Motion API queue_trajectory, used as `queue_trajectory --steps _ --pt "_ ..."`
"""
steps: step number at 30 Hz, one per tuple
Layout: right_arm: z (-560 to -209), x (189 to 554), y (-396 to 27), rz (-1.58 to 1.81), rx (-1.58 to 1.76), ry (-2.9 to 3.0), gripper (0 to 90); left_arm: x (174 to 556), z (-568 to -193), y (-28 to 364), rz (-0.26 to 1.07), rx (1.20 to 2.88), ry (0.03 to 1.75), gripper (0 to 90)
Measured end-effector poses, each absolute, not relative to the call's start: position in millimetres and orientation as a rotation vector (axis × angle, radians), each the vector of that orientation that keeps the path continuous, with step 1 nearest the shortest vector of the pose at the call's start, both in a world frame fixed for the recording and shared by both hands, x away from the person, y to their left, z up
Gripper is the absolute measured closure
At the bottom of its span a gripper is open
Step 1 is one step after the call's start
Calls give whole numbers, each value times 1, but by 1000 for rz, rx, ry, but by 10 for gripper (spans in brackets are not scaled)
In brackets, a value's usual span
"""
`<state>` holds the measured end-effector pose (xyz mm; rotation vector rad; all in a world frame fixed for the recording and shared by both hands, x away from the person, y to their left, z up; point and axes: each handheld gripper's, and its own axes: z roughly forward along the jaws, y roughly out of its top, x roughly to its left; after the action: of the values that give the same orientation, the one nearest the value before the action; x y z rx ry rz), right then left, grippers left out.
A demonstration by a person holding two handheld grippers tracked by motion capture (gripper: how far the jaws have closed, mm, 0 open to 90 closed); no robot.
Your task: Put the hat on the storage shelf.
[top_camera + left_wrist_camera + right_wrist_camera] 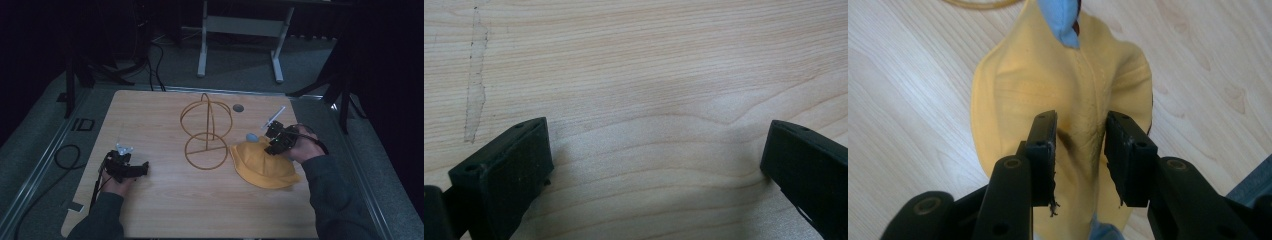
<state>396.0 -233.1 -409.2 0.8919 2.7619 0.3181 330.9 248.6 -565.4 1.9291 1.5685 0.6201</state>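
**Now over the yellow hat, nothing lifted yet**

Right now, jaws of the right gripper [1080, 145] parted to a middling gap, a ridge of yellow cloth sitting between them, pads apparently not pinching it. Hovering low over the yellow hat [1063, 95], close to its stitched centre seam. Lying flat and slumped on the wooden table [165, 210], that hat, near the right edge, a pale blue part [1060, 20] poking out at its far end towards the wire stand [206, 131]. Seen from the high view, right gripper [274, 137] at the hat's [262, 167] far rim, hand and dark sleeve coming in from the right.

Over on the other side, left gripper [656, 165] with jaws wide apart, nothing but bare wood grain between them. Resting low near the table's left edge [125, 167], well apart from hat and stand.

Stand itself: two golden hoops on a ring base, upright mid-table, bare. Just beside the hat's left edge.

Judging progress: early going. Hat not gripped, not raised, stand unoccupied. Likely left to do: close on the cloth, lift, carry across, perhaps settle onto the hoops.
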Motion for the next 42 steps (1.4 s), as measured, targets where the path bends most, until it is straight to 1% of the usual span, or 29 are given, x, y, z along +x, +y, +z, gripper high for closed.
queue_trajectory --steps 8,13,14,16,17,21,26,42 --pt "-415 406 -229 233 897 2810 621 331 -565 249 620 1929 1568 2" --pt "-418 410 -227 197 906 2831 623 331 -565 249 620 1929 1569 3" --pt "-419 411 -227 190 904 2832 636 331 -565 249 620 1929 1568 3" --pt "-421 412 -225 162 907 2838 728 331 -565 249 620 1929 1569 2" --pt "-421 413 -225 153 908 2840 756 331 -565 249 620 1929 1569 2" --pt "-420 411 -225 158 904 2830 810 331 -565 249 620 1929 1568 2" --pt "-418 409 -230 203 892 2805 828 331 -565 249 620 1929 1568 2" --pt "-399 405 -246 380 905 2730 835 331 -565 249 620 1929 1568 2"
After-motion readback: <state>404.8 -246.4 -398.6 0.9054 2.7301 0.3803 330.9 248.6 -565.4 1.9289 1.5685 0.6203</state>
